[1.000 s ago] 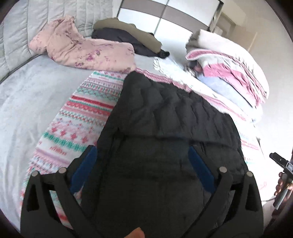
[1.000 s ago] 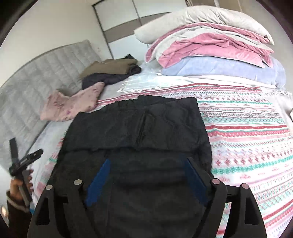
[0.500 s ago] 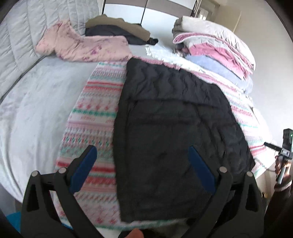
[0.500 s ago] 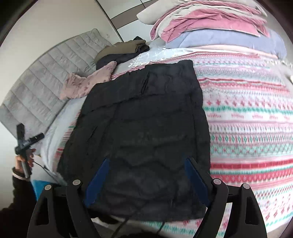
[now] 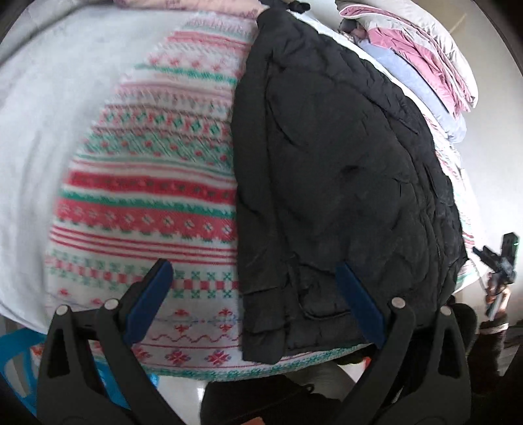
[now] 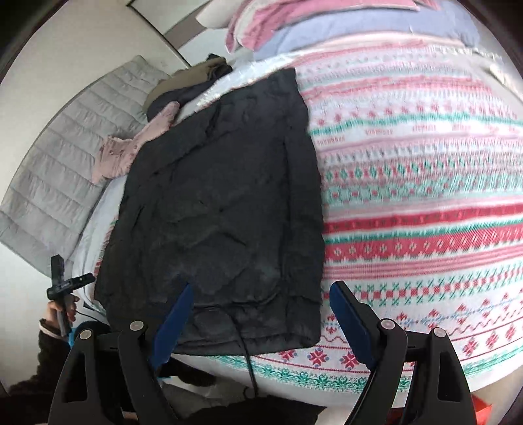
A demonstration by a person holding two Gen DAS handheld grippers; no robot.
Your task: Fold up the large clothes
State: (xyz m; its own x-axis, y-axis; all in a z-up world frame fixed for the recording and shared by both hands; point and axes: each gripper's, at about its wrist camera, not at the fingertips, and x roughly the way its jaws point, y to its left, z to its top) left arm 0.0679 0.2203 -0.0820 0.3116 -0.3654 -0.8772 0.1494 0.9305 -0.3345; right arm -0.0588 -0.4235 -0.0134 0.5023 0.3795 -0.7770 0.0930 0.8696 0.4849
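Both grippers stand spread and empty over the near hem of the black quilted jacket (image 5: 327, 163). The left gripper (image 5: 255, 304) has the jacket's near left corner between its fingers without touching it; the right gripper (image 6: 258, 314) frames the near right corner just ahead of it.

The jacket lies flat on the patterned blanket (image 5: 147, 170) covering the bed. Its long axis runs straight away from the grippers, hem nearest, with the far end pointing toward the stacked bedding (image 6: 343, 23).

For a clean fold, I judge that each gripper should pinch its hem corner through every layer, lift both together at the same height, and carry the hem forward along that axis so the edges stay aligned.
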